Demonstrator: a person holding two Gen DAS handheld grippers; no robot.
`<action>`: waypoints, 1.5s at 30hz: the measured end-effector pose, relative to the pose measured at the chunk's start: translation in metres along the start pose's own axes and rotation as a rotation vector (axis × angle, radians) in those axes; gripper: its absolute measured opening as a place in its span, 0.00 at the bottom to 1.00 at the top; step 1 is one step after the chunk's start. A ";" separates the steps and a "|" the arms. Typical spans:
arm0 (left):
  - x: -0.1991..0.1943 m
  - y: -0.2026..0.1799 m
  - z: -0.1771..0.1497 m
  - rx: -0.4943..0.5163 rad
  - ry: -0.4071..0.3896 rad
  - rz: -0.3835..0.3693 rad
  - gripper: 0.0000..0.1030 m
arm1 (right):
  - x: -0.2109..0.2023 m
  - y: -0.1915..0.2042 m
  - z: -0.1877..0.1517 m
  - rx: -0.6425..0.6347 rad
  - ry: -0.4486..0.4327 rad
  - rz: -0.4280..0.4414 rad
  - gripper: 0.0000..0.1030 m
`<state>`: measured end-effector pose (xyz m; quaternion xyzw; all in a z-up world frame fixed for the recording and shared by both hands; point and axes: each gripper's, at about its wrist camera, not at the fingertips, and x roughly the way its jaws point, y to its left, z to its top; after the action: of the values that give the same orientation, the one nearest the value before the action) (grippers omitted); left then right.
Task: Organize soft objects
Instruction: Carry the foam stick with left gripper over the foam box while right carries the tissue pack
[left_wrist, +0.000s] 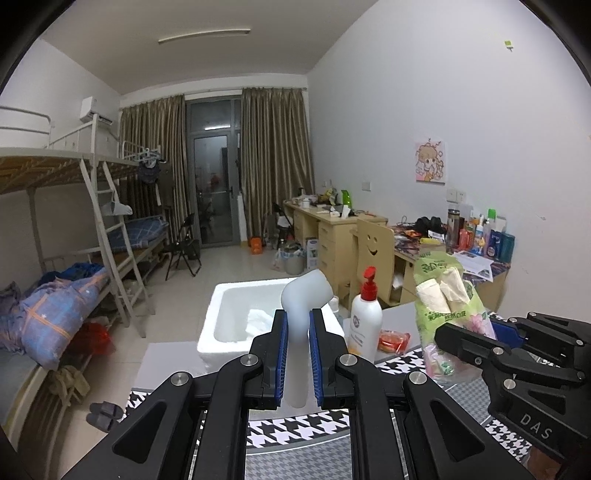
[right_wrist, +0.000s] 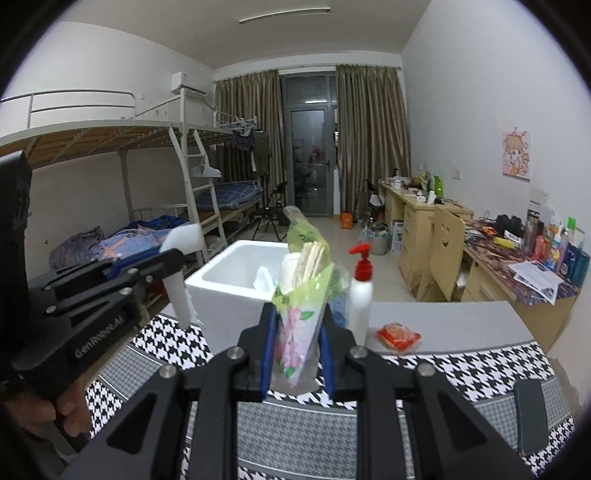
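Dorm table (right_wrist: 443, 321): left gripper (left_wrist: 297, 354) (GenRobot.AI) clamps white tube (left_wrist: 301, 295); right gripper (right_wrist: 297, 354) (DAS) clamps tissue bag (right_wrist: 303, 295).

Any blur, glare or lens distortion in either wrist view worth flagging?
Left wrist view: strong fisheye bend with dark corners; the white foam piece in the left gripper is soft, too close to focus. Right wrist view: same bend; the tissue pack in the right gripper is fairly sharp. No harsh glare in either.

Black grippers (left_wrist: 297, 354) with blue pads (left_wrist: 281, 354). White tube (left_wrist: 301, 295), white foam box (right_wrist: 236, 291). Green tissue bag (right_wrist: 299, 314) printed with pink flowers. White bottle (right_wrist: 360, 295), red pump. Red-orange packet (right_wrist: 398, 336). Black-and-white houndstooth cloth (right_wrist: 461, 363) over grey desk (right_wrist: 443, 321). Olive curtains (right_wrist: 373, 136).
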<state>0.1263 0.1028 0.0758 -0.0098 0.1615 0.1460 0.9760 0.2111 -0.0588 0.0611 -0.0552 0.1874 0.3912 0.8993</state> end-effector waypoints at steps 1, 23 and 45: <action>0.001 0.002 0.001 -0.004 -0.001 0.005 0.12 | 0.001 0.001 0.002 -0.003 -0.001 0.004 0.25; 0.025 0.024 0.020 -0.031 0.006 0.039 0.12 | 0.038 0.001 0.035 -0.021 -0.014 0.000 0.25; 0.075 0.039 0.029 -0.062 0.064 0.070 0.12 | 0.086 0.014 0.049 -0.039 0.052 0.018 0.25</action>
<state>0.1918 0.1636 0.0805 -0.0390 0.1884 0.1843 0.9639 0.2689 0.0216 0.0742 -0.0812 0.2035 0.4012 0.8894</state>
